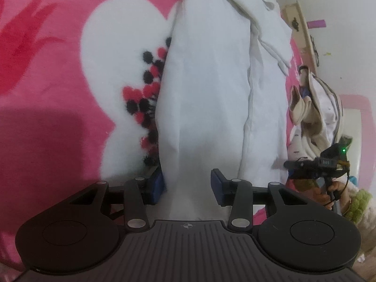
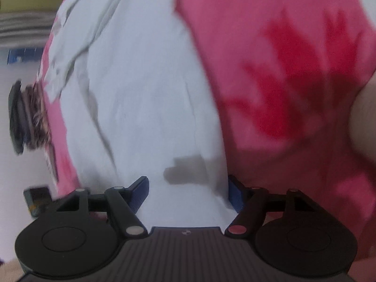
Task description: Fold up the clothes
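Observation:
A white garment lies stretched out on a pink blanket that bears a white heart and black and red dots. My left gripper is at its near end. The blue pads stand apart, one at the cloth's left edge and one on the cloth, which lies flat between them. My right gripper hovers open over the same white garment near its right edge, and its shadow falls on the cloth just ahead. In the left wrist view a hand holds the right gripper at the garment's right side.
A heap of cream and white clothes sits on the bed beyond the garment's right side. A white wall and a wooden board stand behind it. A blurred dark object lies past the blanket's left edge in the right wrist view.

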Available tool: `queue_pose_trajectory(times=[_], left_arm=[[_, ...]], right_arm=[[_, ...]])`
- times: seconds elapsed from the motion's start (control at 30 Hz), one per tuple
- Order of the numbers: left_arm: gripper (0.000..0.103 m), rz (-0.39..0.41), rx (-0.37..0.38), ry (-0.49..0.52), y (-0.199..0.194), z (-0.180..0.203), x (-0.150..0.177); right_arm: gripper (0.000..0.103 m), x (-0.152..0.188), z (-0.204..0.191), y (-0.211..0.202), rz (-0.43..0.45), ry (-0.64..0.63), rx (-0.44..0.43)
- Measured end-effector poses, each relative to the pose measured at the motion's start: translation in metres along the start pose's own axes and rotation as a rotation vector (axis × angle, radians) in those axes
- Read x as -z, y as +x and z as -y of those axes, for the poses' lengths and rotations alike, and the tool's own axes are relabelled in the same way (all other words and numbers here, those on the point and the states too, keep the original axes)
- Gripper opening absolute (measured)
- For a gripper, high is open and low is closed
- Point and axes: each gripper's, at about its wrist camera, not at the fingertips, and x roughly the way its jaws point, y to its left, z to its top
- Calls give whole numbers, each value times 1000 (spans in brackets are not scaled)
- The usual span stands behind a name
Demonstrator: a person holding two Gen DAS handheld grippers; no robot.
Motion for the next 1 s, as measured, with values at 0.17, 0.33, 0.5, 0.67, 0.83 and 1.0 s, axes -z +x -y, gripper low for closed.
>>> queue_pose_trajectory(times=[0.17, 0.33, 0.5, 0.67, 0.83, 1.0], left_arm=[[40, -12, 11, -15, 5, 0, -1], [40, -27, 0, 2, 7, 2, 0], [36, -29, -13, 15, 6, 3, 1], [7, 1, -19, 4, 1, 2, 1], [0, 58, 73, -28, -14, 1, 0], [0, 107, 131, -35, -28, 6, -1]], right_arm=[[63, 19, -4, 22, -123, -22, -37], [63, 27, -10, 36, -165, -25, -77], [63, 31, -18, 49, -166, -29, -107], [8, 39, -31, 54, -153, -88, -72], [5, 45, -50, 41, -124, -152, -76], [5, 42, -77, 23, -91, -204, -103]])
